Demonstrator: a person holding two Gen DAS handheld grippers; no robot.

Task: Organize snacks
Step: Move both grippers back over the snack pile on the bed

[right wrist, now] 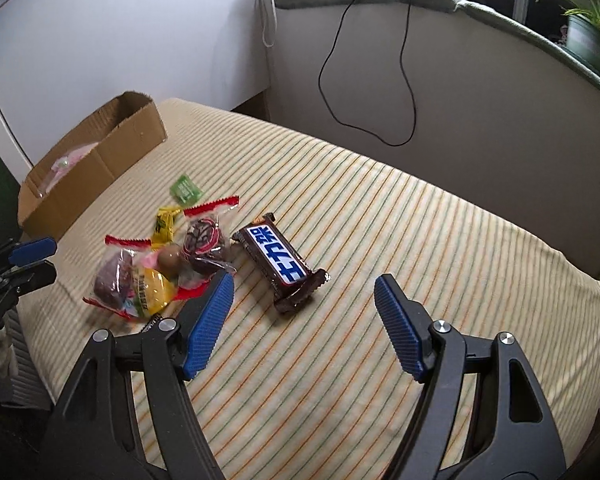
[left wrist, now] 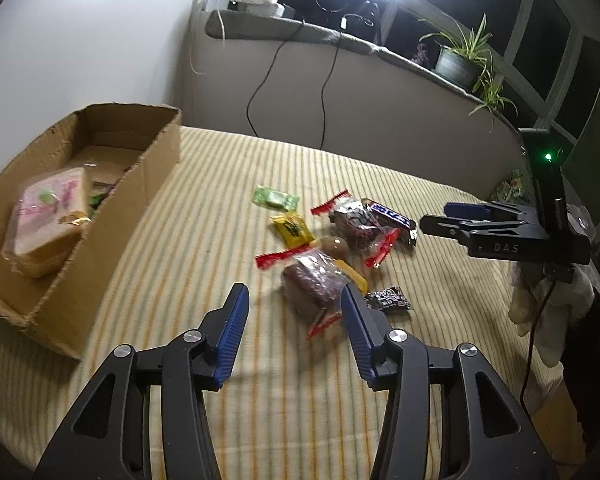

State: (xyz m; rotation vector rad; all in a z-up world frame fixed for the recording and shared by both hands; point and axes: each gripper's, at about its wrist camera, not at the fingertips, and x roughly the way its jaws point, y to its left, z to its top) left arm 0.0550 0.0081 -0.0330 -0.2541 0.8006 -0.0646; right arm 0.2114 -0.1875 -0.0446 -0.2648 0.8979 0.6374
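From where I sit, my left gripper (left wrist: 296, 320) has its fingers spread wide with nothing between them, and its right pad (left wrist: 354, 328) already overlaps the nearest clear wrapped cake (left wrist: 314, 284), so if I close from here I expect to pinch only the crinkly film and drag the packet instead of lifting it. My right gripper (right wrist: 304, 316) is likewise released and bare, hovering just short of the chocolate bar (right wrist: 280, 260) (glossy wrapper, likely to slip if I catch an end seal). Taking the cardboard box (left wrist: 148, 184) as my landmark, the snacks lie in a loose heap to its right on the striped cloth (left wrist: 220, 380), touching and partly stacked: a round brown sweet (left wrist: 334, 246) sits between the two cakes, and I judge it will roll off if either is tugged. Nearest the box are the yellow packet (left wrist: 292, 230) and the green packet (left wrist: 276, 198). Inside the box a pink wrapped loaf (left wrist: 48, 220) already fills the near end, so a careless drop could land on it and bounce out.
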